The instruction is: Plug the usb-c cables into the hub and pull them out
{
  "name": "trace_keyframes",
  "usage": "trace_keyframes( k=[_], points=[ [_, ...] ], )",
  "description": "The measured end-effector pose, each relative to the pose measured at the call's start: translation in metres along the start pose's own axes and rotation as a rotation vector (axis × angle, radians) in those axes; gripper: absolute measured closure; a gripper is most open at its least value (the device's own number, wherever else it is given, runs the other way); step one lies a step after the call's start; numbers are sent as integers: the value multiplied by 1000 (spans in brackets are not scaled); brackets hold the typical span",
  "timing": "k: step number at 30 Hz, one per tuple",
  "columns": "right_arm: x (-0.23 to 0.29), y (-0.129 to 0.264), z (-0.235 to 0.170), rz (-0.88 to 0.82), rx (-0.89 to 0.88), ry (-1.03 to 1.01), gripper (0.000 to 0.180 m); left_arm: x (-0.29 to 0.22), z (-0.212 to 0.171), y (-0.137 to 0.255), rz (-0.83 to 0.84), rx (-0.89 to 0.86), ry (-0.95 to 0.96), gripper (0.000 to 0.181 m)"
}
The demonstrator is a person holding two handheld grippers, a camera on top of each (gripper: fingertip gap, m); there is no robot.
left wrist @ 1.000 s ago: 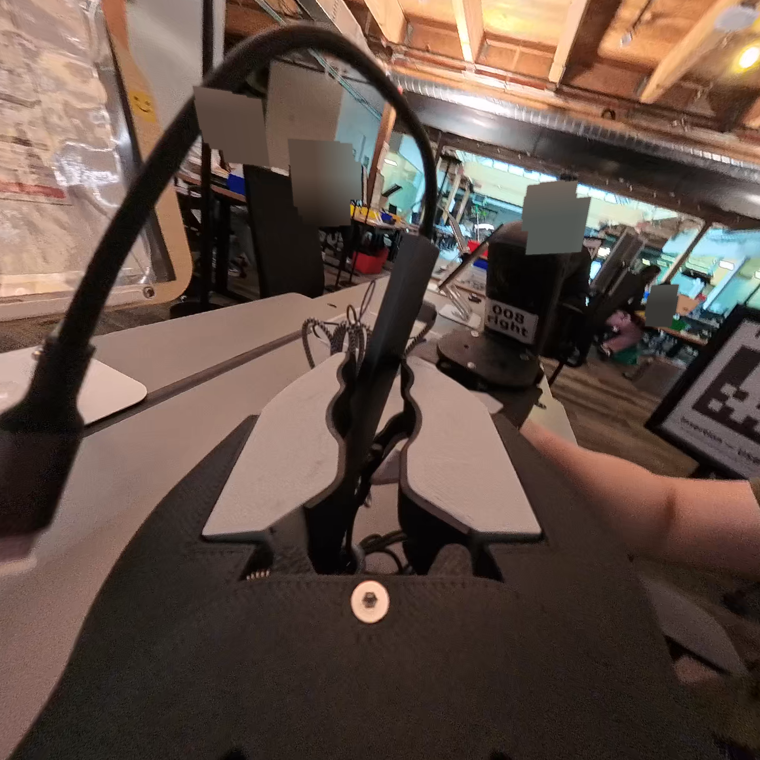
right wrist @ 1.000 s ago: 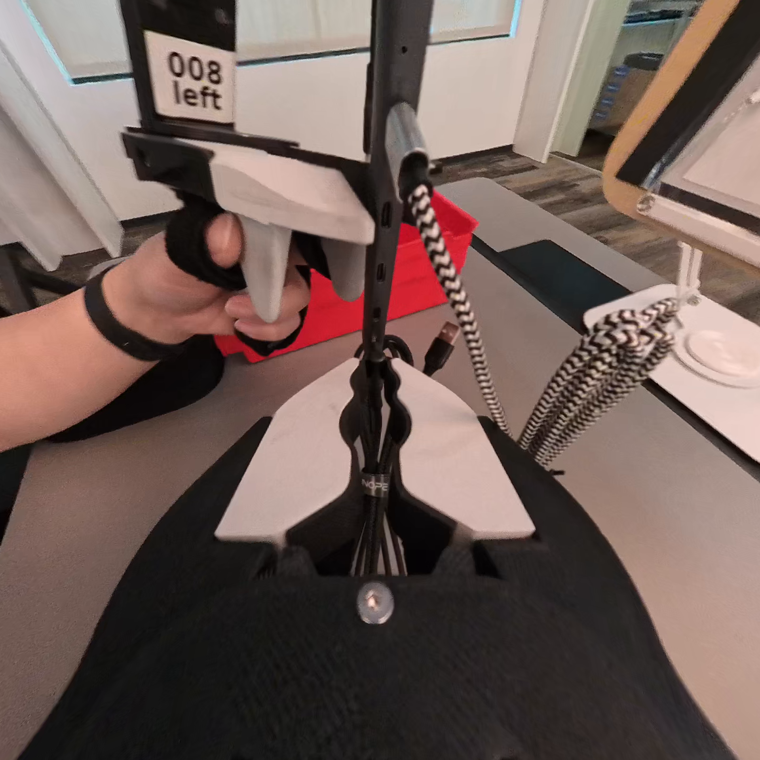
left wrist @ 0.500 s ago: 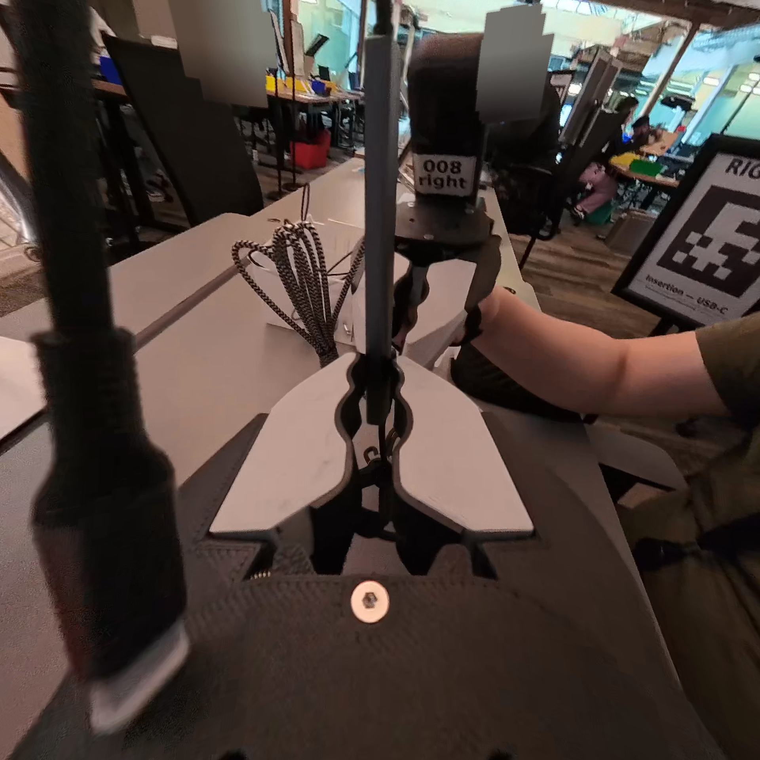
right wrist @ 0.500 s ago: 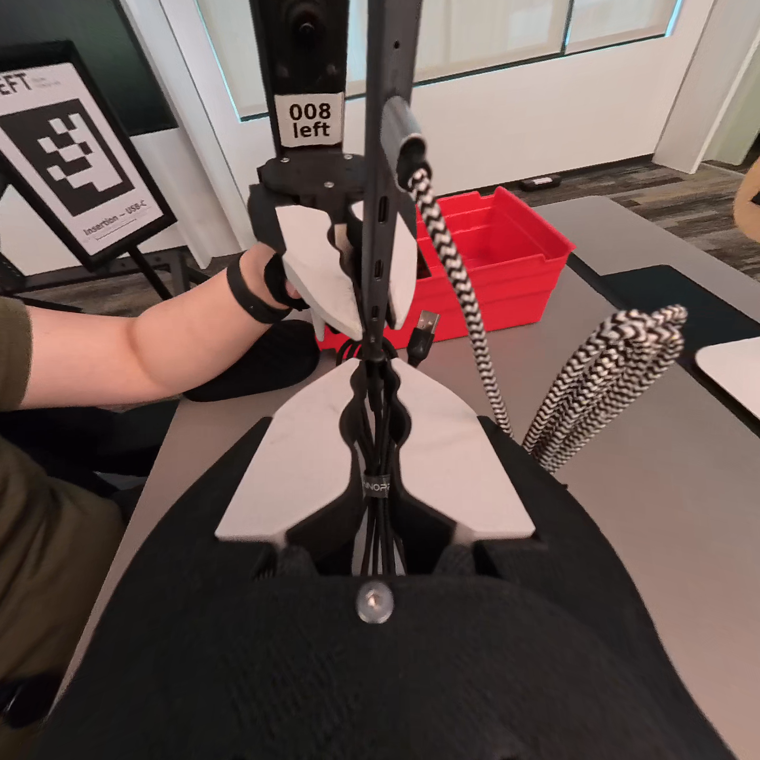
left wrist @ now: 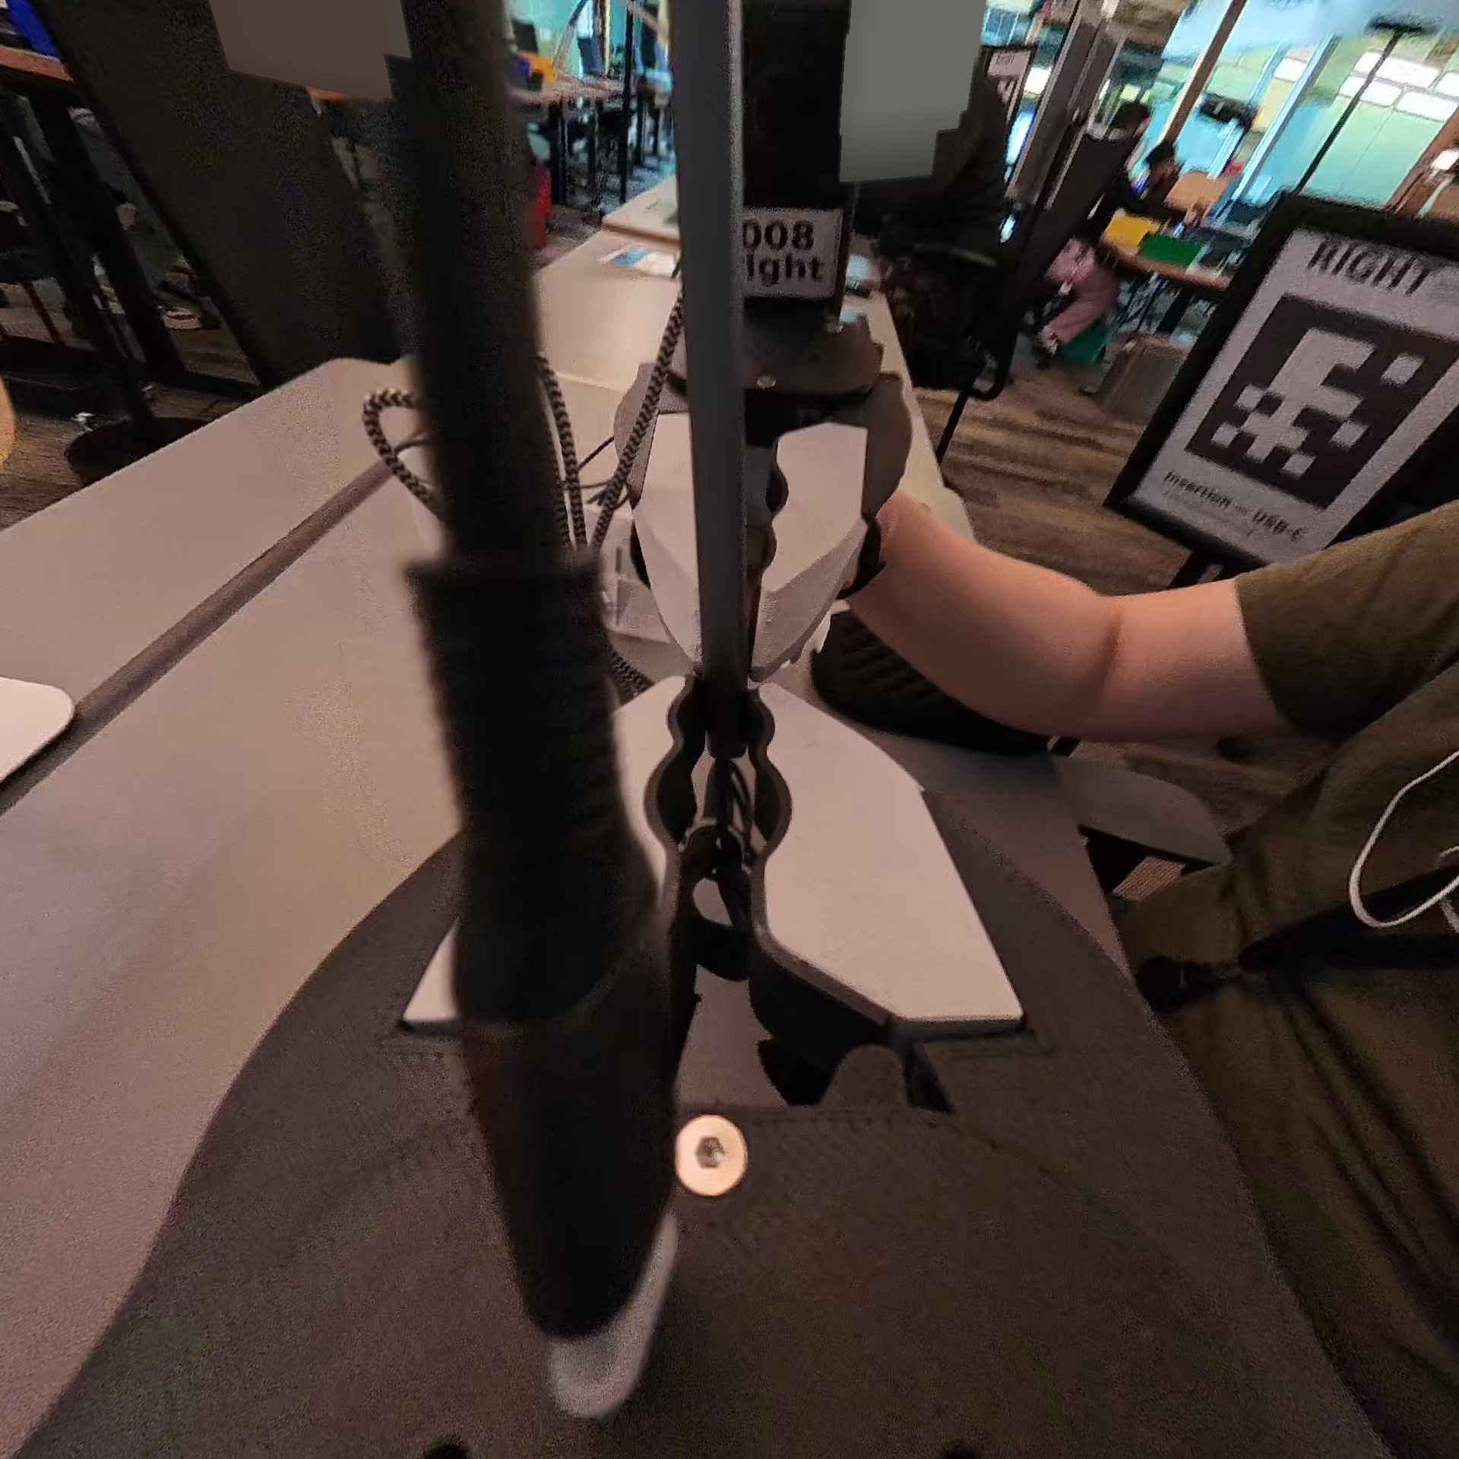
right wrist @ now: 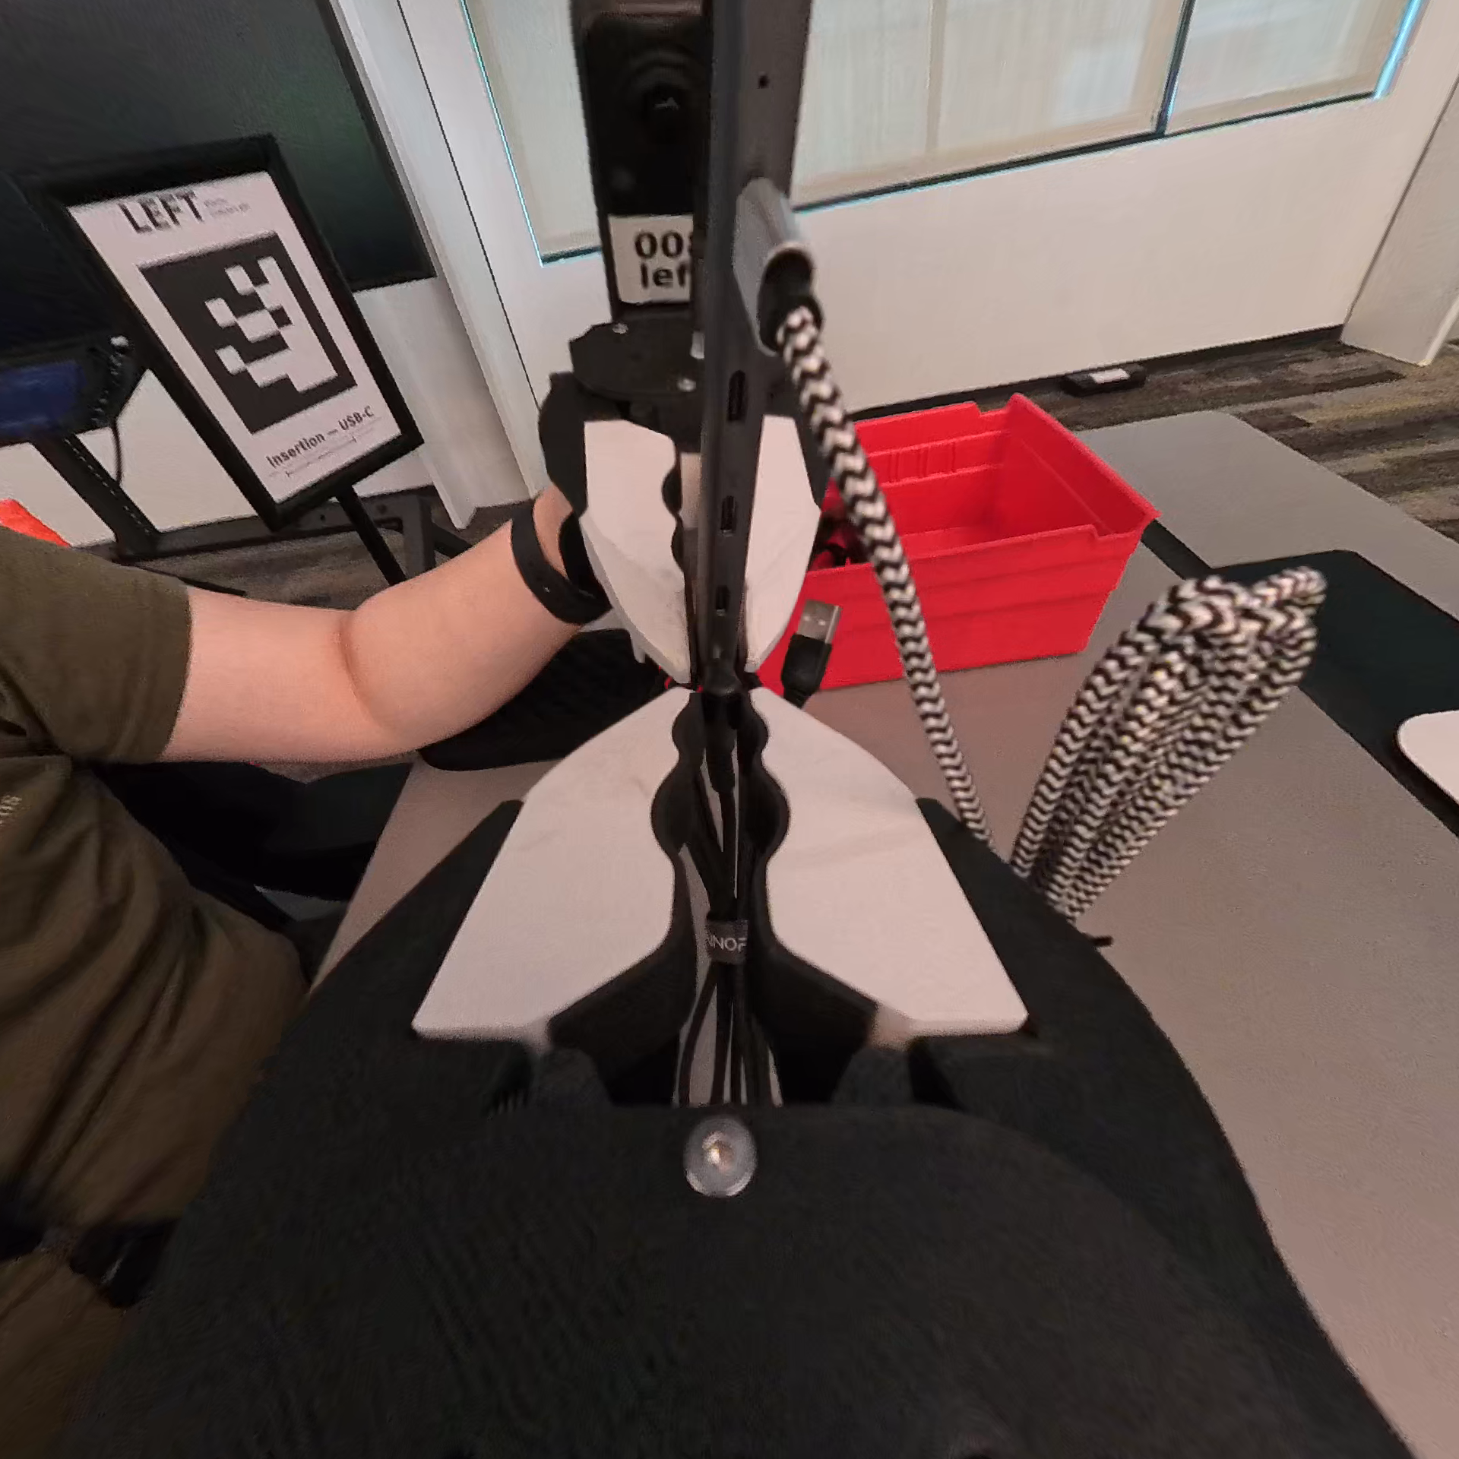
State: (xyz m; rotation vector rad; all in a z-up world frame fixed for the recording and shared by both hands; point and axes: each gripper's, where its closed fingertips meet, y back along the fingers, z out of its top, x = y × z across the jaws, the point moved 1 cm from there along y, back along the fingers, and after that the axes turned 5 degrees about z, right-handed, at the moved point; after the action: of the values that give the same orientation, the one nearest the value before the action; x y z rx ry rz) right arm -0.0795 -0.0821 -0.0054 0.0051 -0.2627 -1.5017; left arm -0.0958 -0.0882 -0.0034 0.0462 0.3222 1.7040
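The hub (left wrist: 713,395) is a thin dark grey slab held upright, edge-on to both cameras. My left gripper (left wrist: 722,699) is shut on its lower end. My right gripper (right wrist: 720,695) is shut on the same end from the opposite side, and each gripper shows beyond the hub in the other's view. A black-and-white braided cable (right wrist: 868,513) is plugged into the hub's (right wrist: 730,395) side near the top. The rest of it hangs in a bundle (right wrist: 1168,710) to the right. A thick black cable (left wrist: 513,710) with a metal plug dangles blurred close before the left camera.
A red bin (right wrist: 987,537) stands on the grey table (right wrist: 1263,1026) behind the hub. A black USB plug (right wrist: 813,631) hangs beside it. Framed marker signs (left wrist: 1303,395) (right wrist: 253,331) stand off the table's near side. A white pad (right wrist: 1429,750) lies at the far right. My left and right fingertips are right by each other.
The hub has gone from tilted to upright. Both grippers have swung round to face each other squarely and closer. The black cable's plug has swung in front of the left gripper.
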Motion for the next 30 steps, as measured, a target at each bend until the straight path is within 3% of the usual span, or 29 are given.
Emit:
trace_keyframes(
  k=[6, 17, 25, 30],
  points=[
    [3, 5, 8, 52, -87, -30, 173, -1, 8, -3, -61, -87, 83, 172],
    [-6, 0, -18, 25, 41, -34, 172, 7, -8, -11, 28, 44, 34, 171],
    [-4, -4, -11, 39, -19, -25, 173, 5, -3, -5, 32, 45, 33, 171],
    [-4, -5, -16, 12, 37, -13, 173, 5, -9, -7, 43, 87, 2, 171]
  ],
)
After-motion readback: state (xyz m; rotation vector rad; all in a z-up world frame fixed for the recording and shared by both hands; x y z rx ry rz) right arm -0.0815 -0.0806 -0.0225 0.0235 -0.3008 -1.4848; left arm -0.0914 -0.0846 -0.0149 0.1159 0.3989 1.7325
